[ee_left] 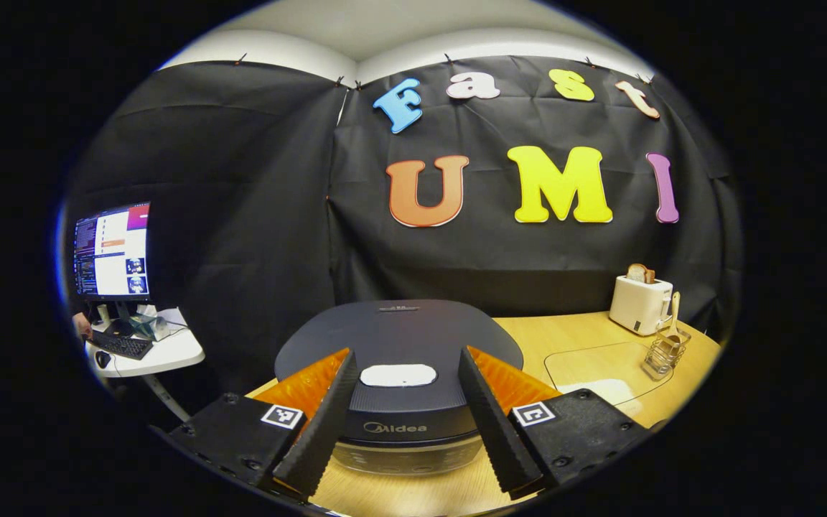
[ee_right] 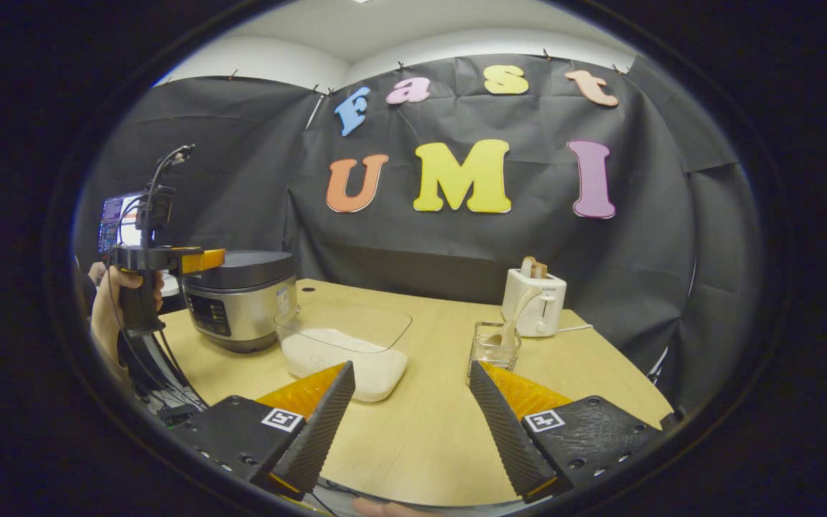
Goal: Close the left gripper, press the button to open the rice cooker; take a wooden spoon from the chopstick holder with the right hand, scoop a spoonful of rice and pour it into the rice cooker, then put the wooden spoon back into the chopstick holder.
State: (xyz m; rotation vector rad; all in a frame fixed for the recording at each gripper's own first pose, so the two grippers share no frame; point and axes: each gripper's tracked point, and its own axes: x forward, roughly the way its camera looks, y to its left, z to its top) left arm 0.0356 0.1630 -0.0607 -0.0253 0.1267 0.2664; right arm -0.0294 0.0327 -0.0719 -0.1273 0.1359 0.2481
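The dark-lidded rice cooker (ee_left: 399,345) stands shut right in front of my left gripper (ee_left: 405,416), whose open fingers straddle its white lid button (ee_left: 398,375). In the right gripper view the cooker (ee_right: 241,298) sits at the table's left, with the left gripper (ee_right: 202,260) held by a hand just above its lid edge. A clear container of rice (ee_right: 345,352) lies beside it. The wooden spoon (ee_right: 510,319) stands in the clear chopstick holder (ee_right: 494,348), ahead of my open, empty right gripper (ee_right: 410,424). The holder (ee_left: 665,352) and spoon (ee_left: 673,316) also appear at far right in the left gripper view.
A white toaster (ee_right: 535,301) with bread stands behind the holder, near the back wall. The wooden table (ee_right: 428,431) stretches in front of the right gripper. A side desk with a monitor (ee_left: 113,251) and keyboard (ee_left: 120,345) stands left of the table.
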